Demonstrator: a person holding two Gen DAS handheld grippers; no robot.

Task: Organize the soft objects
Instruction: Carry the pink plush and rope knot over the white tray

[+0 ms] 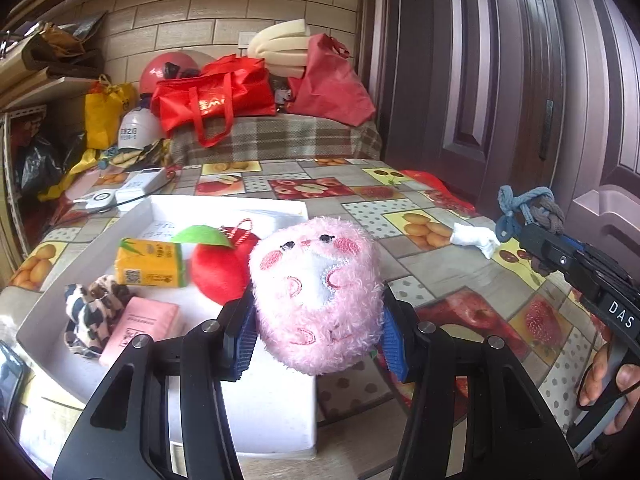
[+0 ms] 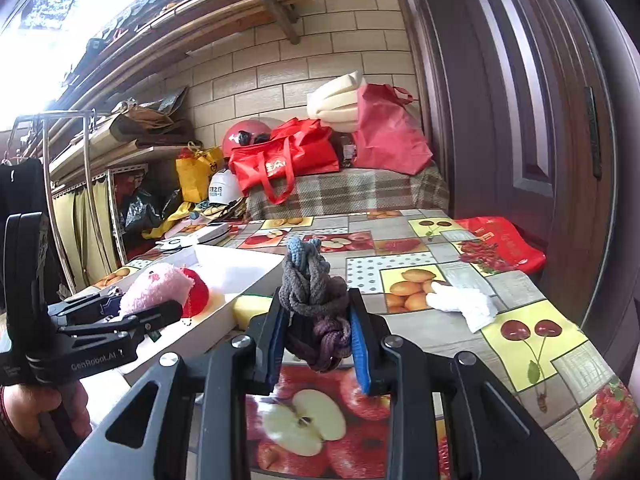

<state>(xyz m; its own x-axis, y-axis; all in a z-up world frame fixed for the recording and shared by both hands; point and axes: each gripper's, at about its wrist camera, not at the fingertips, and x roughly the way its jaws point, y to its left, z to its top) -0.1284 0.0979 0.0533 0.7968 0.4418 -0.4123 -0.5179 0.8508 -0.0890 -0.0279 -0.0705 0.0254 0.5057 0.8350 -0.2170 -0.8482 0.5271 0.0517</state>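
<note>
Above the white tray (image 1: 224,204), our left gripper (image 1: 316,330) clamps the pink plush toy (image 1: 316,292); beside the tray, our right gripper (image 2: 316,334) pinches the knotted rope (image 2: 310,300).

glove (image 1: 476,237) right of tray (image 1: 224,205)

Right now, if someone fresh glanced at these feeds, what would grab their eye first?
The fluffy pink plush toy, clamped in the left claw just above the near corner of the white tray. Next, the knotted grey and blue rope pinched in the right claw over the fruit-print tablecloth. Behind the plush, a red apple toy lies in the tray.
</note>
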